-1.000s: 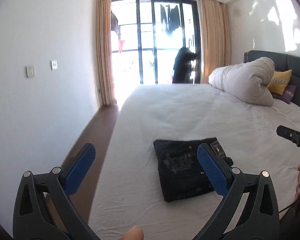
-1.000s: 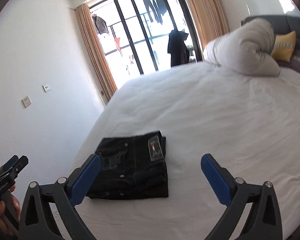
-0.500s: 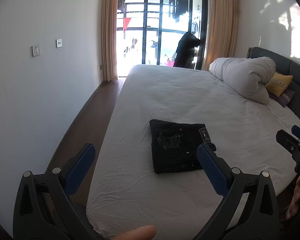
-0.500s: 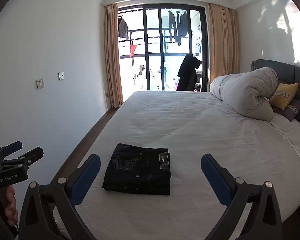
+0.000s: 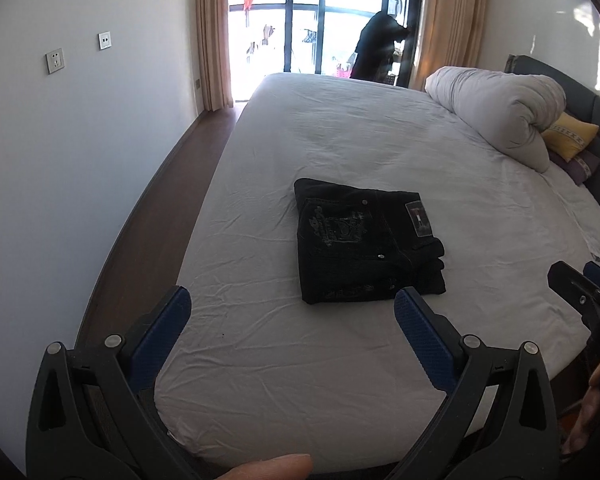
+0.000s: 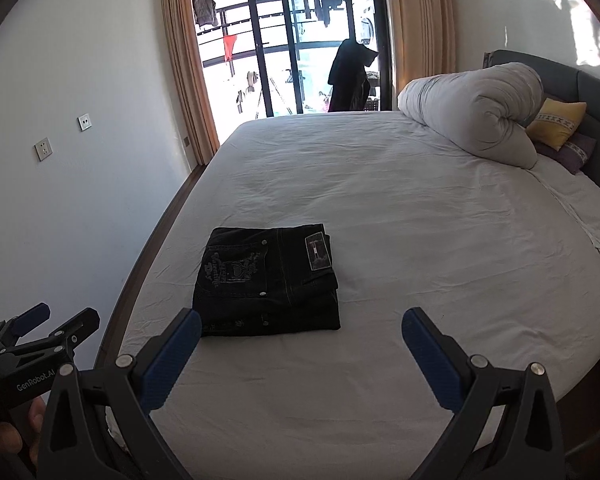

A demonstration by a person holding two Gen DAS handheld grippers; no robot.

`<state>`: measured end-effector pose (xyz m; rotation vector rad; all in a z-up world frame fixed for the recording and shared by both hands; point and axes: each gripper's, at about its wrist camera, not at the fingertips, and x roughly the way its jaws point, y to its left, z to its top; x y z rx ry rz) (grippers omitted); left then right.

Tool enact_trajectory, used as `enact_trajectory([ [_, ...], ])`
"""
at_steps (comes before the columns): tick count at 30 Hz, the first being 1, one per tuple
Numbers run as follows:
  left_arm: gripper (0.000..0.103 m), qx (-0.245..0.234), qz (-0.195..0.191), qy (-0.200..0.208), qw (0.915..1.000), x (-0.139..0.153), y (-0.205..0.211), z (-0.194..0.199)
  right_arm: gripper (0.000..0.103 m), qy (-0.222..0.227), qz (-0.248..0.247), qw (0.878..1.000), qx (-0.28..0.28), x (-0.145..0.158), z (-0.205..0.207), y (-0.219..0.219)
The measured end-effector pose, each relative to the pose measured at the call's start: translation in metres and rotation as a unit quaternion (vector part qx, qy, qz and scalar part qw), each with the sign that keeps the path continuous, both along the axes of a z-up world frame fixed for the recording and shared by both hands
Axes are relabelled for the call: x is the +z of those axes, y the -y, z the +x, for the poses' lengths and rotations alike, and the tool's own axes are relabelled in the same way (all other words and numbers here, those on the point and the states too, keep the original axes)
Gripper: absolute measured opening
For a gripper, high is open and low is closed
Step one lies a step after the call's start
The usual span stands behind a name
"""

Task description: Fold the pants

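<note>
Black pants (image 5: 364,244) lie folded into a compact rectangle on the white bed (image 5: 340,140), back pocket embroidery and a label patch facing up. They also show in the right wrist view (image 6: 268,280). My left gripper (image 5: 292,320) is open and empty, held above the near edge of the bed, short of the pants. My right gripper (image 6: 300,332) is open and empty, also back from the pants. Each gripper shows at the edge of the other's view: the right one (image 5: 580,292), the left one (image 6: 40,332).
A rolled grey duvet (image 6: 472,116) and a yellow pillow (image 6: 556,124) lie at the headboard on the right. A white wall (image 5: 40,160) and a strip of wood floor (image 5: 160,208) run along the bed's left side. Glass balcony doors (image 6: 292,40) stand behind.
Both grippers have pulled back and risen away from the folded pants, now looking down on the bed from farther off. The pants have not moved.
</note>
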<state>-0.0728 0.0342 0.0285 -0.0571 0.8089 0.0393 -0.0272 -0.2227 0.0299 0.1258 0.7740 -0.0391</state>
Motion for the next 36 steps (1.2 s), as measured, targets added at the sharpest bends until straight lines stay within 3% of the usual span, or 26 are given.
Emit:
enact_trajectory([
  [16, 0.103, -0.006, -0.009, -0.04, 0.9991, -0.039, 0.0, 0.026, 0.103, -0.045, -0.008, 0.999, 0.017, -0.023, 0.016, -0.014],
  [36, 0.103, -0.011, -0.012, -0.053, 0.9985, -0.05, 0.003, 0.024, 0.103, -0.067, -0.011, 0.997, 0.022, -0.035, 0.02, -0.02],
])
